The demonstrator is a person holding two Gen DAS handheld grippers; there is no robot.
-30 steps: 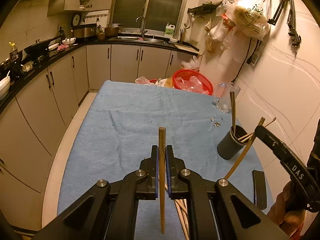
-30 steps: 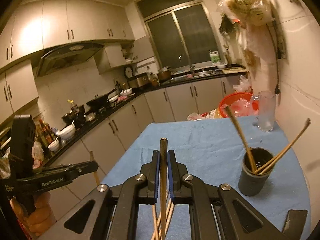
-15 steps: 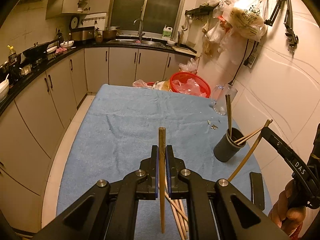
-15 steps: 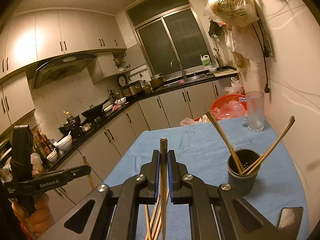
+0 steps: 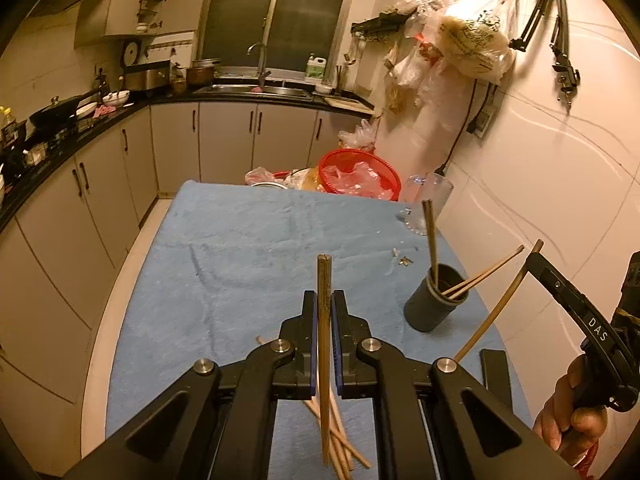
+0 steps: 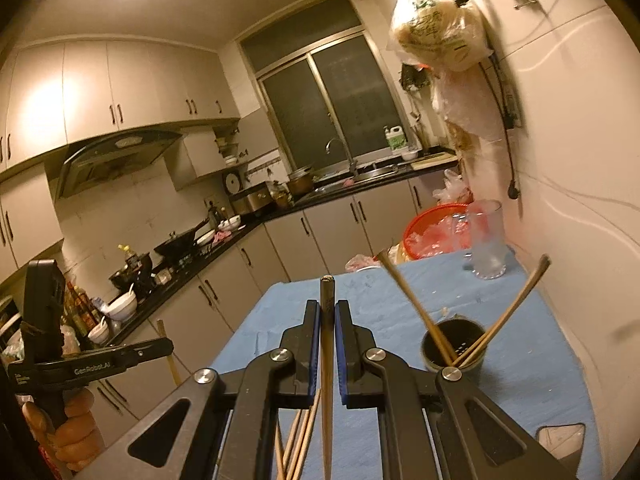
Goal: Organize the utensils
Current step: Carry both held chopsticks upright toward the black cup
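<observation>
My left gripper [image 5: 324, 300] is shut on a wooden chopstick [image 5: 324, 344] held upright above the blue cloth. My right gripper [image 6: 327, 309] is shut on another chopstick [image 6: 327, 360]; it also shows at the right of the left wrist view [image 5: 534, 258]. A dark cylindrical holder [image 5: 434, 300] stands on the cloth at the right with three chopsticks leaning in it; it also shows in the right wrist view [image 6: 454, 344]. Several loose chopsticks [image 5: 340, 448] lie on the cloth under the left gripper, also seen below the right gripper [image 6: 298, 440].
The table is covered by a blue cloth [image 5: 248, 248]. A glass mug [image 5: 426, 206] and a red basket [image 5: 360, 174] with plastic bags stand at the far end. A flat black object [image 5: 496, 376] lies near the right edge. A tiled wall runs along the right; cabinets stand left.
Both grippers have risen and drawn back from the table, each still holding its chopstick. More loose chopsticks show beneath them. The holder looks farther away.
</observation>
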